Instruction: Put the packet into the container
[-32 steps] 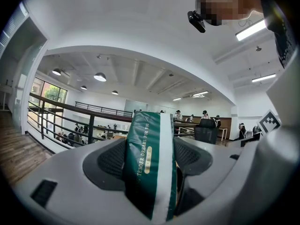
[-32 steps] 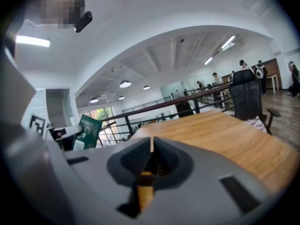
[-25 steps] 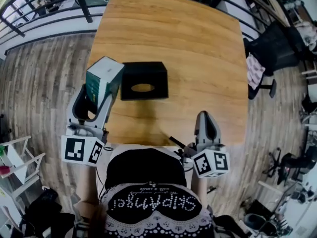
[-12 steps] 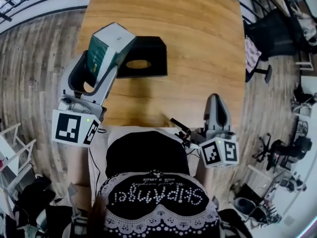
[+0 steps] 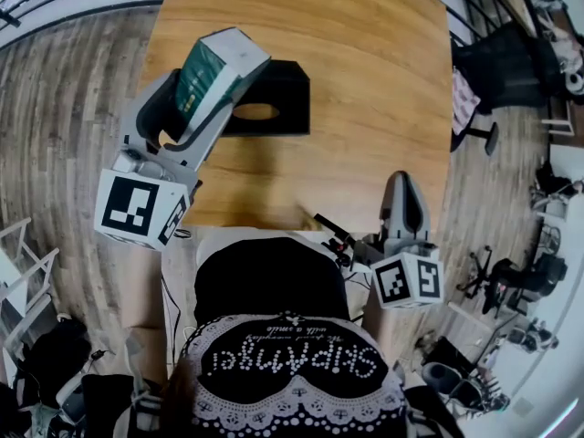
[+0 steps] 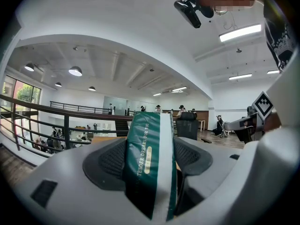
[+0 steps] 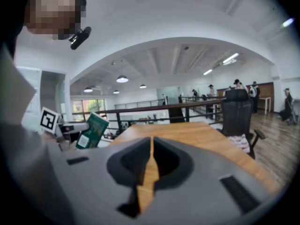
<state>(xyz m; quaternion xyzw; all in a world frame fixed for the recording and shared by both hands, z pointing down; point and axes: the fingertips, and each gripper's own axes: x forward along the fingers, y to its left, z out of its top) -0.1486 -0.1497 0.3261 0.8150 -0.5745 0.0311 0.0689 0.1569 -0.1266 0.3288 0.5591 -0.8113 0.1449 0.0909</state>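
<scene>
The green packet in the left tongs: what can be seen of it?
The packet is a block-shaped pack, dark green with a white end face and a white strip along one side, in what looks like glossy film; pale print reads TENDER DREAMS FOR YOU. The left tongs are shut on its lower part; nothing else touches it. It hangs tilted in the air, by the left edge of the black container, not yet inside.

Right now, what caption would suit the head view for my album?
Left gripper holds a green-and-white packet near the black container on a wooden table; right gripper shut, empty, at the near edge.
</scene>
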